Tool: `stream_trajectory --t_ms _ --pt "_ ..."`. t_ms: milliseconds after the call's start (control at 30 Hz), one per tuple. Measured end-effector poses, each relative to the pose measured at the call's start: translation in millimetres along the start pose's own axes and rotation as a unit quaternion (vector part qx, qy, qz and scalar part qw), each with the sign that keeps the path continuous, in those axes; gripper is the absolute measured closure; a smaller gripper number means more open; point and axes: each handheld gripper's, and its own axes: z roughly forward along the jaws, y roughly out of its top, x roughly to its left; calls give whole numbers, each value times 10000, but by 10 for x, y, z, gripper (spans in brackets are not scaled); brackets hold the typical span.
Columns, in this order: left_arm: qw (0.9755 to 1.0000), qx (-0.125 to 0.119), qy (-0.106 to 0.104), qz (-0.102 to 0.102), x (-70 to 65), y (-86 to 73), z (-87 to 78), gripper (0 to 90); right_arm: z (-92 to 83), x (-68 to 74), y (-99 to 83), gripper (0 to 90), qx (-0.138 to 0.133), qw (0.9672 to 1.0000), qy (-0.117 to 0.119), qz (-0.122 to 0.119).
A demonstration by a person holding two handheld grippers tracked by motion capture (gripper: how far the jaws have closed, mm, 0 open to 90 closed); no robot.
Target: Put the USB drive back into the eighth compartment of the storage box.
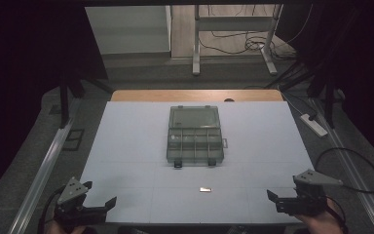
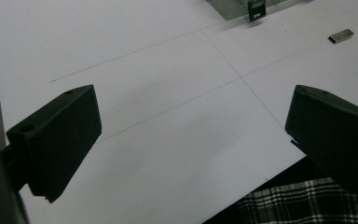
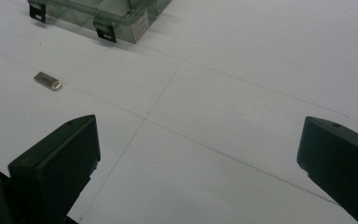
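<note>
A clear plastic compartment box (image 1: pixel 195 135) lies open in the middle of the white table (image 1: pixel 126 146), its lid folded back and its two black latches facing me. A small silver metal piece (image 1: pixel 205 189) lies flat on the table in front of the box, also seen as the metal piece (image 2: pixel 341 36) and the metal piece (image 3: pixel 47 80). My left gripper (image 1: pixel 102 207) rests at the near left edge, open and empty. My right gripper (image 1: pixel 275 201) rests at the near right edge, open and empty. Both point inward, well short of the metal piece.
The box's front corner and a latch (image 2: pixel 256 10) show at the top of the left gripper view; the box's latched front edge (image 3: pixel 105 21) at the top of the right gripper view. A white power strip (image 1: pixel 313 124) lies on the floor right of the table. Checked fabric (image 2: pixel 307 203) lies below the table edge.
</note>
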Motion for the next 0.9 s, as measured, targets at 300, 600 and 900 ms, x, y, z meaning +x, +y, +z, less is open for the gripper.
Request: stream_trajectory --t_ms 300,600,900 --pt "10000 -14 -11 1 2 -4 -2 40 9 -5 5 0 42 10000 20 31" --pt "10000 -10 -12 -6 3 -3 -2 40 17 -4 8 0 86 9999 98 3" --pt "10000 -2 -9 -8 3 -3 -2 40 30 -4 16 3 157 9996 230 -44"
